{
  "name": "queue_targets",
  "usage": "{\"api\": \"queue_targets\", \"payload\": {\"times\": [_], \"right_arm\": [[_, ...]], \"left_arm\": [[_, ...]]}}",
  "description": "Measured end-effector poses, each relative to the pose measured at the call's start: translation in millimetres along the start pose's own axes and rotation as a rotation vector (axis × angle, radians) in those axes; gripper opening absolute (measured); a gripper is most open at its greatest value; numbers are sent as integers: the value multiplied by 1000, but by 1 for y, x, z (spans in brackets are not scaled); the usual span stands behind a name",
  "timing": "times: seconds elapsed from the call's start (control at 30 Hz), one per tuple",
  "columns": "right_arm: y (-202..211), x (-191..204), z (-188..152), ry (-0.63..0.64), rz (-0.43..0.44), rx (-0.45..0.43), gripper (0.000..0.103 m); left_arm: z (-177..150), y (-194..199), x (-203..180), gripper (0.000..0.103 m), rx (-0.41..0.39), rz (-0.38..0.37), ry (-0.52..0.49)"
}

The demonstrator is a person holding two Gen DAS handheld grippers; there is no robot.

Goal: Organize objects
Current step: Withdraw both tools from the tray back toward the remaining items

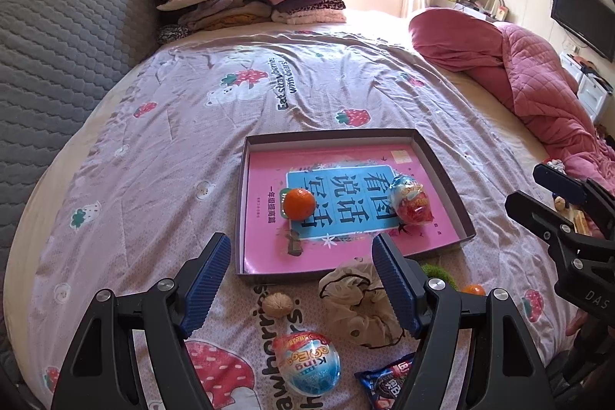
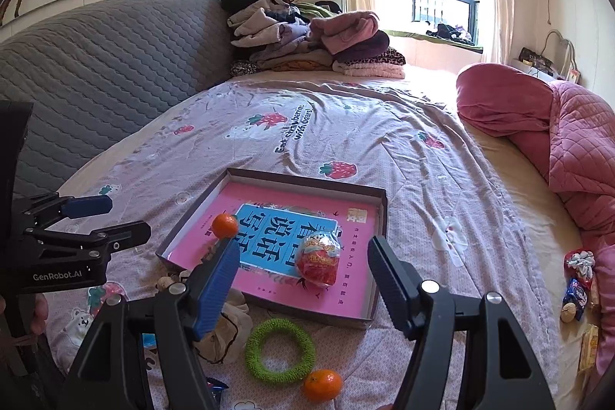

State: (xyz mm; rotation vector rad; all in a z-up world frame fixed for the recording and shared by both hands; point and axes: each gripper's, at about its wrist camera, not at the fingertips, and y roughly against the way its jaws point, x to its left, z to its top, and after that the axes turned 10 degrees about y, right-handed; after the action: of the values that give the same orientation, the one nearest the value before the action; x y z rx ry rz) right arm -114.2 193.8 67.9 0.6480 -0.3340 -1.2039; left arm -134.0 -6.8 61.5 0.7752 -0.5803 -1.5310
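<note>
Tray holds tangerine and egg; both grippers' fingers gape empty

Two tangerines are counted: one in the tray, one near on the bedspread. Two foil-wrapped toy eggs are seen: a red one in the tray, a blue one near. One walnut, one beige scrunchie, one green ring, one pink book and one cookie packet are counted.
</note>
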Motion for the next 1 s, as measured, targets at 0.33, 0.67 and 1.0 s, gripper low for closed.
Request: {"api": "queue_targets", "payload": {"times": [0.33,0.67,1.0], "right_arm": [[8,13,-15,22,2,4,69],[13,19,-40,6,15,27,69],[13,42,-54,38,43,41,69]], "left_arm": [[-29,0,7,77,3,11,-5],[-55,-5,11,77,31,-2,11],[-74,-11,24,77,44,-2,22]]}}
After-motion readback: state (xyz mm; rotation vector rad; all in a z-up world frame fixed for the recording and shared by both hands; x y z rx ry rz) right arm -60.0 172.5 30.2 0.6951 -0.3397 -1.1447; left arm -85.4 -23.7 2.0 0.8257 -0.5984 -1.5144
